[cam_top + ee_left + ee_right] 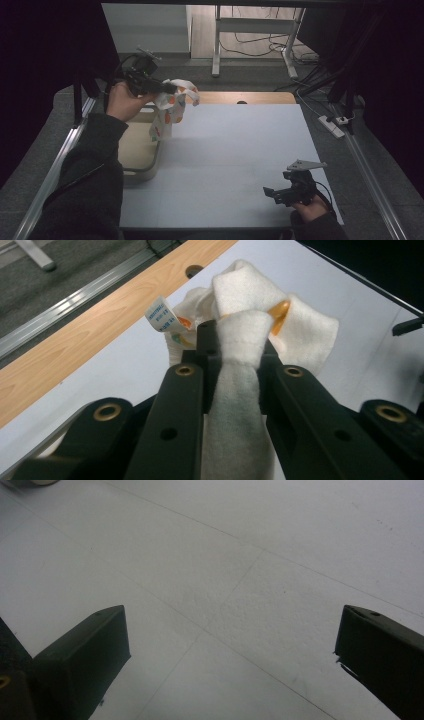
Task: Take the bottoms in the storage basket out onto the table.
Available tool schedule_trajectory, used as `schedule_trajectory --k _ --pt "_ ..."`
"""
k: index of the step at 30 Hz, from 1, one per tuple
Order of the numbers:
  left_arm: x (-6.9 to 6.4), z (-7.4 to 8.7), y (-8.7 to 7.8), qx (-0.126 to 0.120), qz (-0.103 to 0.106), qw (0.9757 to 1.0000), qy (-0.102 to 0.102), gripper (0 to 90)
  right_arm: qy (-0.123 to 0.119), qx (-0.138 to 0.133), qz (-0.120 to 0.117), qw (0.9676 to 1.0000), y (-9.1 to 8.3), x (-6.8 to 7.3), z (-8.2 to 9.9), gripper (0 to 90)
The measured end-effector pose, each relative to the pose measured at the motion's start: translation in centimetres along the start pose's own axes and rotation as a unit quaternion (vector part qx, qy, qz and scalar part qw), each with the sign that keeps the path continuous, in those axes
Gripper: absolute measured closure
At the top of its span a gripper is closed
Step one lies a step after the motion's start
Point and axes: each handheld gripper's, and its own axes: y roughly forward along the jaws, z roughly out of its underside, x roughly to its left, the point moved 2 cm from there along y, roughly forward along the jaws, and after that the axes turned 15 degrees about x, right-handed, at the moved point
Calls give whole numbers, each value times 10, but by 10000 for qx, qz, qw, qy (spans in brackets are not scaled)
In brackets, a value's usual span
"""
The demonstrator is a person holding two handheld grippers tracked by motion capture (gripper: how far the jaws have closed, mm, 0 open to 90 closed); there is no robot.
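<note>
Big white table (pixel 235 165) spreads across the scene, a strip of bare wood (pixel 245 97) along its far edge. At the left edge sits a pale wooden tray (pixel 140 150). Above it, the left gripper (pixel 167 88) is up in the air, jaws clamped tight on a white cloth with orange spots (pixel 167 112), which dangles over the table's far left corner. A small label (pixel 161 314) sticks out of the bunched fabric. Near right, the right gripper (pixel 272 194) rests low, jaws spread wide, nothing between them.
</note>
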Motion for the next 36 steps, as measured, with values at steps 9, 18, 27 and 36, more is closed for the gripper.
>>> schedule_trajectory --k 9,18,27,36 --pt "-18 -18 5 -3 104 9996 252 799 1 -9 -5 10000 0 0 0 9" --pt "-36 -33 17 35 240 9984 502 798 0 -14 -8 10000 0 0 0 10" --pt "-48 -41 28 110 261 9972 690 796 -6 -11 -6 10000 0 0 0 9" --pt "-54 -40 49 205 188 9964 803 791 -20 -6 -7 10000 0 0 0 9"
